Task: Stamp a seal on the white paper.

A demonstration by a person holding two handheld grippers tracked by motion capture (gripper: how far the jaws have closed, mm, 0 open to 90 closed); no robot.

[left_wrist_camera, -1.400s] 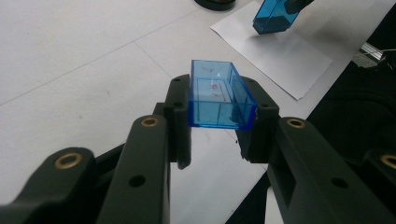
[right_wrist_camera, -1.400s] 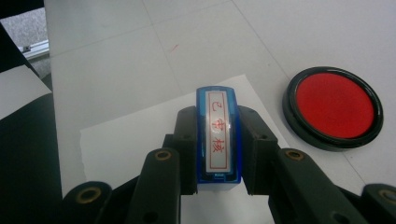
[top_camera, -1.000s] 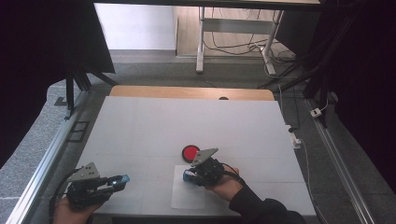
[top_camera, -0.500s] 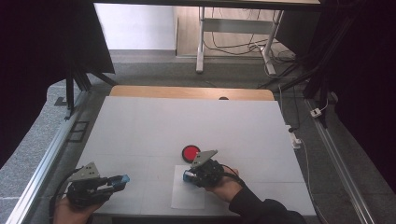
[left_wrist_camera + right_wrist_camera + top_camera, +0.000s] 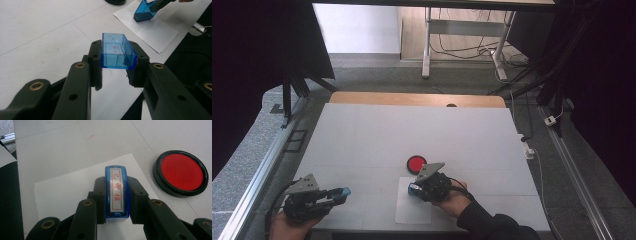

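The white table (image 5: 362, 135) had a sheet of paper (image 5: 409, 212) near you. Your arms were cut off at the edge. Your right gripper (image 5: 117, 197) squeezed the blue stamp (image 5: 116, 192) over the paper, beside the red ink pad (image 5: 181, 173). Your left gripper (image 5: 117, 60) squeezed the blue cap (image 5: 116, 51).

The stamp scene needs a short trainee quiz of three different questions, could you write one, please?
1. True or false: the left gripper holds the blue cap.
2. What does the right gripper hold: A pen, B stamp, C pad?
3. What lies under the stamp?

Key: 1 true. 2 B. 3 the paper, beside the red ink pad.
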